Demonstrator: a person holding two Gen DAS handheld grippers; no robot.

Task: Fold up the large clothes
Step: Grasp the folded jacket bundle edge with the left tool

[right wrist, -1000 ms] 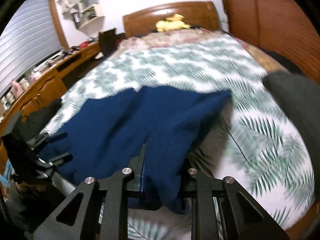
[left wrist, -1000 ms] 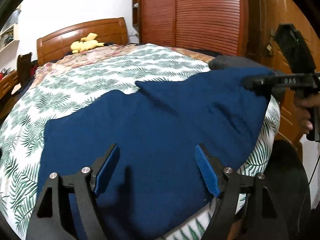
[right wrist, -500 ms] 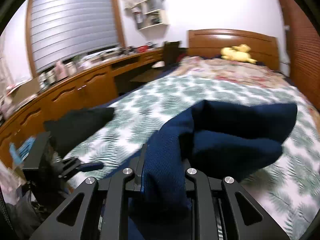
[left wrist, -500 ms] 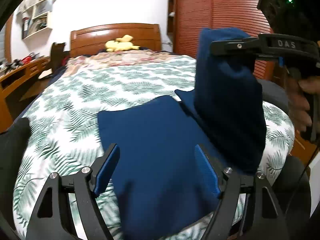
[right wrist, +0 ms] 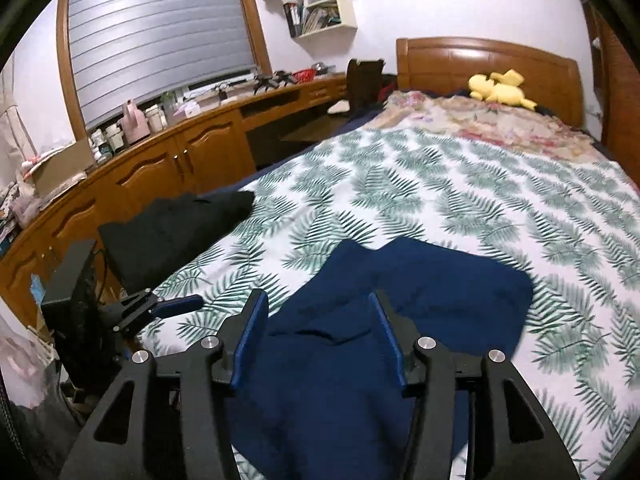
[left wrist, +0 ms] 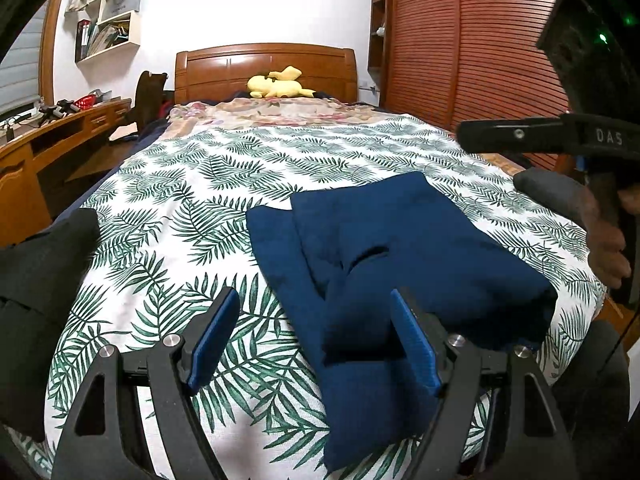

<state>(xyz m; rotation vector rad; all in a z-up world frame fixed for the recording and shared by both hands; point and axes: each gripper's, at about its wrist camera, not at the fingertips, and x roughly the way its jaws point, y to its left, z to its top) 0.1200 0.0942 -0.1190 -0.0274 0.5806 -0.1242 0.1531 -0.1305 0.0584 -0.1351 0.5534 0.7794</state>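
Note:
A navy blue garment (left wrist: 400,240) lies folded over itself near the foot of the bed, with a narrower layer sticking out on its left. My left gripper (left wrist: 316,312) hovers open over the garment's near left edge, its blue pads clear of the cloth. In the right wrist view my right gripper (right wrist: 320,308) sits just above the garment (right wrist: 440,288). Its jaws are opening, and cloth lies between them without being pinched. The right gripper (left wrist: 500,136) also shows side-on, high at the right of the left wrist view, held by a hand (left wrist: 608,248).
The bed (left wrist: 200,184) has a leaf-patterned sheet, a wooden headboard and a yellow plush toy (left wrist: 276,86). A black garment (right wrist: 176,232) lies at the bed's left edge, a dark grey one (left wrist: 552,196) at its right. A wooden desk (right wrist: 160,160) runs along the left, a wardrobe (left wrist: 460,60) on the right.
My right gripper lifted the garment's right side, carried it across onto the rest and let go. The left gripper stayed open as its view swung towards the headboard.

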